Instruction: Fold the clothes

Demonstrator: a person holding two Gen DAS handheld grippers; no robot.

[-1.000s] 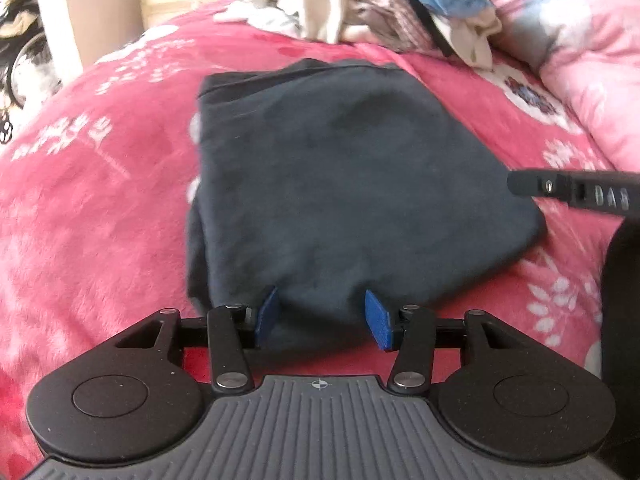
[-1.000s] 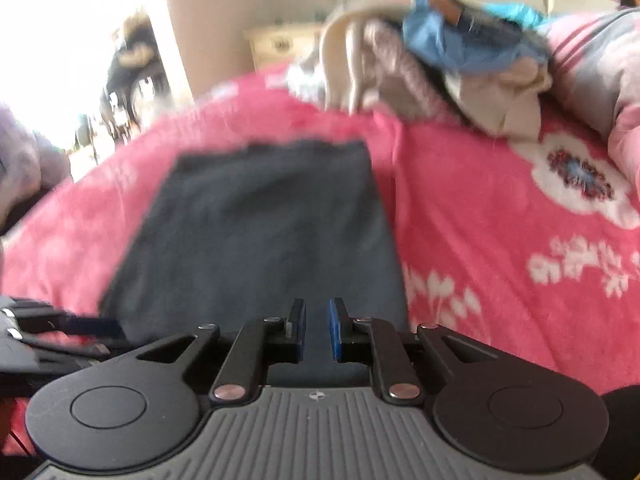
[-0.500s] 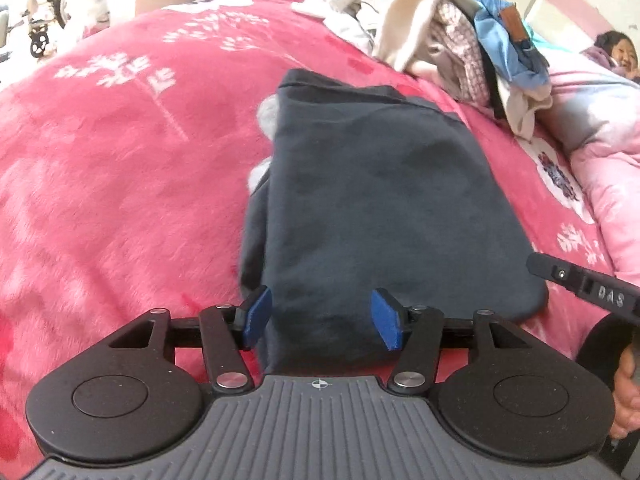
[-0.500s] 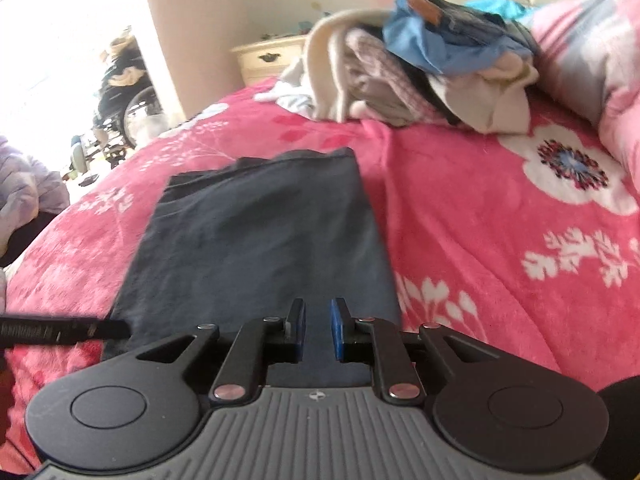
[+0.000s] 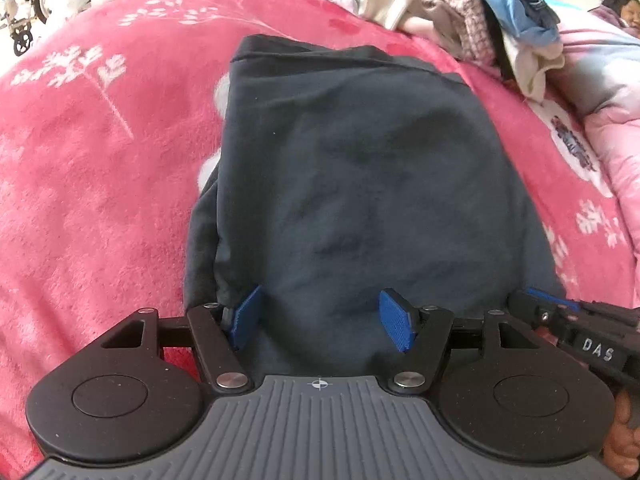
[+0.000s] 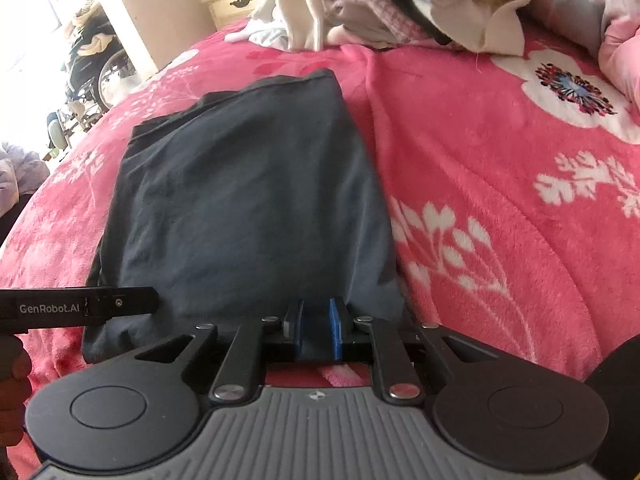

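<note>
A dark navy garment (image 5: 360,168) lies folded into a long rectangle on the pink floral blanket (image 5: 100,200). My left gripper (image 5: 320,320) hangs over its near left edge. Its jaws are opening, the cloth lies under and between the blue pads (image 5: 396,324), and they do not press on it. In the right wrist view the same garment (image 6: 248,200) runs away from me. My right gripper (image 6: 316,332) is shut on a fold of the garment's near right corner. Its fingertip (image 5: 560,312) shows at the right of the left wrist view.
A heap of unfolded clothes (image 6: 400,8) sits at the far end of the bed, beside pink quilts (image 5: 612,128). A person (image 5: 624,8) lies at the far right. A cream nightstand (image 6: 236,4) and a wheelchair (image 6: 100,72) stand beyond the bed. Bare blanket (image 6: 500,220) stretches to the right.
The left jaws have spread wider and the left gripper has shifted along the garment's near edge. The right gripper has sunk closer to the near right corner, its jaws unchanged.
</note>
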